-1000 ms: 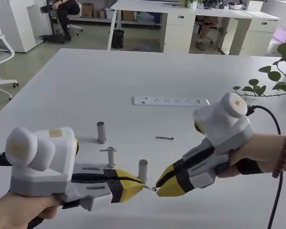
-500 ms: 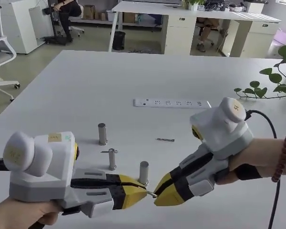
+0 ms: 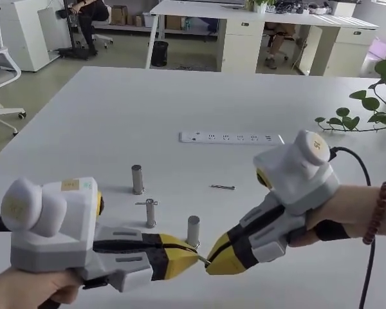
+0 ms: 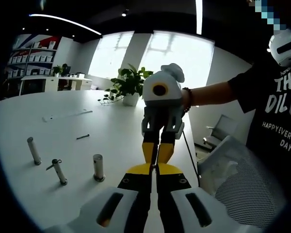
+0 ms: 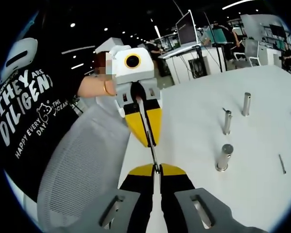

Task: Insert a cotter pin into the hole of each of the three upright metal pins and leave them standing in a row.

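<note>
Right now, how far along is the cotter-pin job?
One done: the middle metal pin carries a fitted cotter pin. In hand: left gripper and right gripper together pinch a second cotter pin. Left: near metal pin and far metal pin look bare; a loose cotter pin lies on the table.

White-grey left gripper (image 3: 190, 256) and right gripper (image 3: 215, 261), yellow-tipped black jaws, beaded bracelet (image 3: 375, 212), black cable (image 3: 350, 153)
</note>
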The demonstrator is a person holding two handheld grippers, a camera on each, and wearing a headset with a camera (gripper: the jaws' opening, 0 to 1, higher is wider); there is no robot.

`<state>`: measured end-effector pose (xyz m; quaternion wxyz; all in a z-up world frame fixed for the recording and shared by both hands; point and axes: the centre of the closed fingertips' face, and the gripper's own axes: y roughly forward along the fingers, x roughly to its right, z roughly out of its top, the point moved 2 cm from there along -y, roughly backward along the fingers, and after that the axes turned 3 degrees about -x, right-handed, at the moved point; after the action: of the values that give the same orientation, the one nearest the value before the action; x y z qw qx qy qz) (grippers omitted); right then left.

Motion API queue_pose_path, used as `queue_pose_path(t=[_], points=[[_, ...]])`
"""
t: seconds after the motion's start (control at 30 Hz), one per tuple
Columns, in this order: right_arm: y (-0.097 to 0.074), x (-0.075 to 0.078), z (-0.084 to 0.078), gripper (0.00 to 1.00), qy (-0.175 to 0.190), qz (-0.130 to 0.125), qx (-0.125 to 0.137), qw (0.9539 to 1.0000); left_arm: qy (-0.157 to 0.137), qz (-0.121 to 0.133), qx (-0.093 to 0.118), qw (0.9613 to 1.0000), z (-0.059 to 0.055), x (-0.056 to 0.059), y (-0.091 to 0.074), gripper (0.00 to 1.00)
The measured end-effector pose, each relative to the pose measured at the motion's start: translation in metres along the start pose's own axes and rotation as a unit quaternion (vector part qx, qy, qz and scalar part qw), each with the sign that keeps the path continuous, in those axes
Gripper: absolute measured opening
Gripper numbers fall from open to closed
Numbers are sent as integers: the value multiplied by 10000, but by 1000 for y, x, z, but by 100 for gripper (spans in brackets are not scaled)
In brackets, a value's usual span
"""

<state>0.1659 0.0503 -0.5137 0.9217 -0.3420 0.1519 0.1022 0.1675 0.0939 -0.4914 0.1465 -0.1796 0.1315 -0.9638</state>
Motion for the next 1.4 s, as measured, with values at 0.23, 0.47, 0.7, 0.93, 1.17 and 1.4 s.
queue_pose_path(t=[0.23,0.47,0.7,0.93,1.17,1.4], points=[[-2,0,-2,0,-349,-166,-484,9981,65,48,-70,9999,-3,0,3,1],[-4,8,-10,0,-544,-477,-1150,9907,430,464,-389,9972,-14,-12,7,1],[-7,18,-16,0,-479,-768,-1558,9836,455,742,-432,9953,-19,-23,5,9],[-15,36,-20,0,-307,-1160,-1938,9737,480,1359,-372,9889,-21,-46,2,15],[-20,52,-26,0,-198,-1452,-2337,9612,668,1788,-500,9803,-26,-62,7,19],[-23,64,-29,0,-40,-1547,-2537,9548,697,2042,-588,9747,-29,-74,18,22]])
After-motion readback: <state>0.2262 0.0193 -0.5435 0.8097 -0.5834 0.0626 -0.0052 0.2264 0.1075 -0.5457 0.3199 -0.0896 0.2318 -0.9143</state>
